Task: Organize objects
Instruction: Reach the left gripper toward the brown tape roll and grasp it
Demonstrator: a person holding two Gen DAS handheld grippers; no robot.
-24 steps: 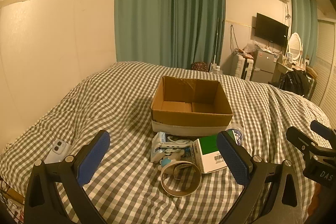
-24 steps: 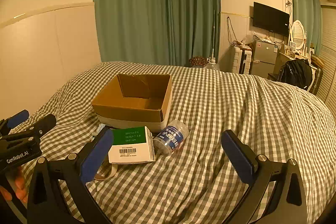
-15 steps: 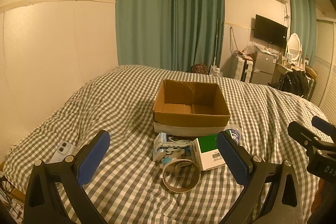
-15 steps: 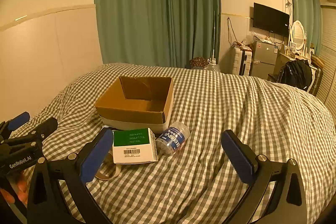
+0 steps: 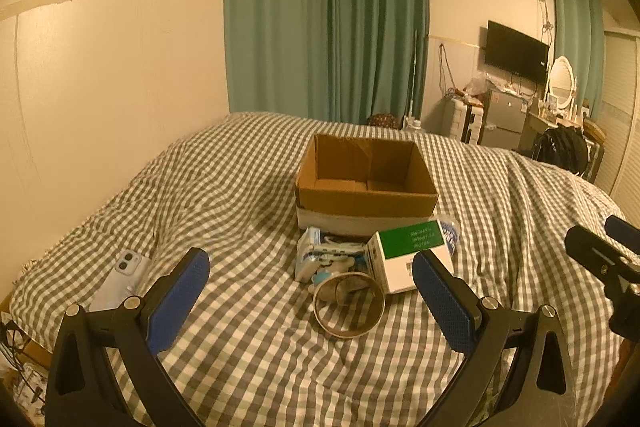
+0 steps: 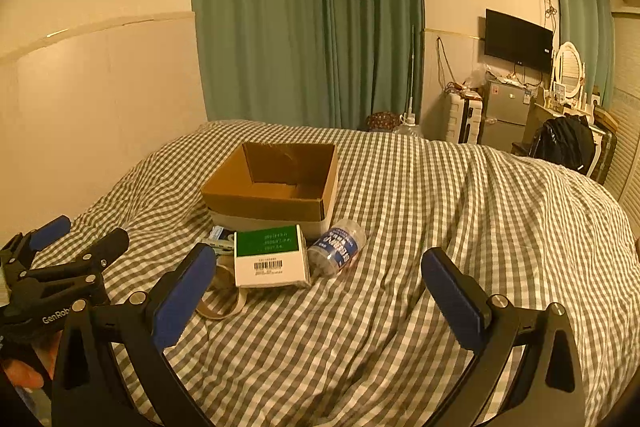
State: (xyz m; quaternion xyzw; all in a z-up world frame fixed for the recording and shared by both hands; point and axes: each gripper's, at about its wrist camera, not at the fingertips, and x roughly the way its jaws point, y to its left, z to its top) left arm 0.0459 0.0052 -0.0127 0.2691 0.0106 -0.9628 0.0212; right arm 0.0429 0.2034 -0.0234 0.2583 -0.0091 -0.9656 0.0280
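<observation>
An open, empty cardboard box sits on a checked bed. In front of it lie a green-and-white carton, a blue-labelled plastic bottle, a white-and-blue packet and a tape ring. My left gripper is open and empty, hovering short of the tape ring. My right gripper is open and empty, just short of the carton and bottle. Each gripper shows at the edge of the other's view, left and right.
A pale phone lies on the bed at the left. A wall runs along the left side; green curtains hang behind. A TV, small fridge and dresser stand at the far right.
Both views have tilted up slightly, so the box and the objects sit lower in frame. Both grippers stay open and nothing on the bed has moved.
</observation>
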